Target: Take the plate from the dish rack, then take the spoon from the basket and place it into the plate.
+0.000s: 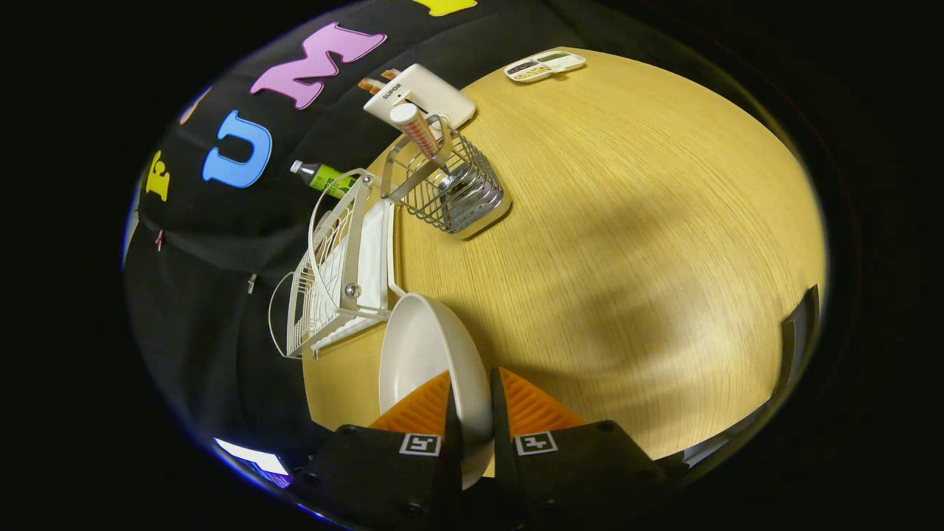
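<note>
Wooden table (627,243), gripper (472,413) clamped on white plate (420,354) rim, plate apparently on edge beside dish rack (339,273), spoon (417,129) handle upright in wire basket (453,195).

The gripper (472,402) pinches the rim of a white plate (424,354), one finger on each face, holding it on edge above the wooden table (627,243). Just beyond the plate stands the white dish rack (339,273). Past that, a wire basket (450,188) holds a spoon (417,129) with a patterned handle.
</note>
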The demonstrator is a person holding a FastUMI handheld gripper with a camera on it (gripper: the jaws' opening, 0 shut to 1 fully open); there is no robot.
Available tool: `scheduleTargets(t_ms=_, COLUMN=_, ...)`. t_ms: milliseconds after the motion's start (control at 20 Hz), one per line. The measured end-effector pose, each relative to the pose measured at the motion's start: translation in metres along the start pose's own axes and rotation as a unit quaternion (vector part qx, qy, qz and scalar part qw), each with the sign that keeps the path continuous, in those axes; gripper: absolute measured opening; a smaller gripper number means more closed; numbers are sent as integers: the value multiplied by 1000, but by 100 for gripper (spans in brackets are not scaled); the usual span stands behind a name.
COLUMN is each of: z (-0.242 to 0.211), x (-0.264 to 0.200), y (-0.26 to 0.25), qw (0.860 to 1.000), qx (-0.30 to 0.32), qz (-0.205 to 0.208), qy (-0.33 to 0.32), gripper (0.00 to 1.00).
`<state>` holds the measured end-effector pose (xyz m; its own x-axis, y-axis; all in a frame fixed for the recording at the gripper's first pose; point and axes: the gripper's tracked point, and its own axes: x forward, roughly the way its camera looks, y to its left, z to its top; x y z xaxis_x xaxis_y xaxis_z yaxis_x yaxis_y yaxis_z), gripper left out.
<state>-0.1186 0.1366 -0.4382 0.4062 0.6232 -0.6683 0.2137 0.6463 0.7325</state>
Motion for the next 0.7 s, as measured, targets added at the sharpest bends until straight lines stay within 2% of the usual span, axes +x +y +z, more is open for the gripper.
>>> scheduleTargets(t_ms=150, z=3, x=-1, y=0, qw=1000, qx=4, qz=-2, qy=-3, gripper=23)
scheduleTargets(t_ms=300, z=10, x=-4, y=-6, qw=1000, qx=9, qz=-13, qy=-17, gripper=32)
scheduleTargets(t_ms=350, z=12, x=-6, y=-6, qw=1000, qx=11, qz=-12, qy=-24, gripper=40)
scheduleTargets(t_ms=400, z=15, x=-9, y=-4, qw=999, qx=14, qz=-8, qy=-31, gripper=42)
scheduleTargets(t_ms=500, z=21, x=-12, y=-3, qw=999, qx=13, qz=-6, qy=-44, gripper=55)
scheduleTargets(t_ms=550, z=21, x=-14, y=-5, qw=999, qx=8, qz=-10, qy=-45, gripper=76)
scheduleTargets(t_ms=600, z=22, x=-15, y=-4, qw=999, qx=0, qz=-12, qy=-47, gripper=84)
scheduleTargets(t_ms=700, z=23, x=-19, y=-2, qw=998, qx=-17, qz=-18, qy=-50, gripper=87)
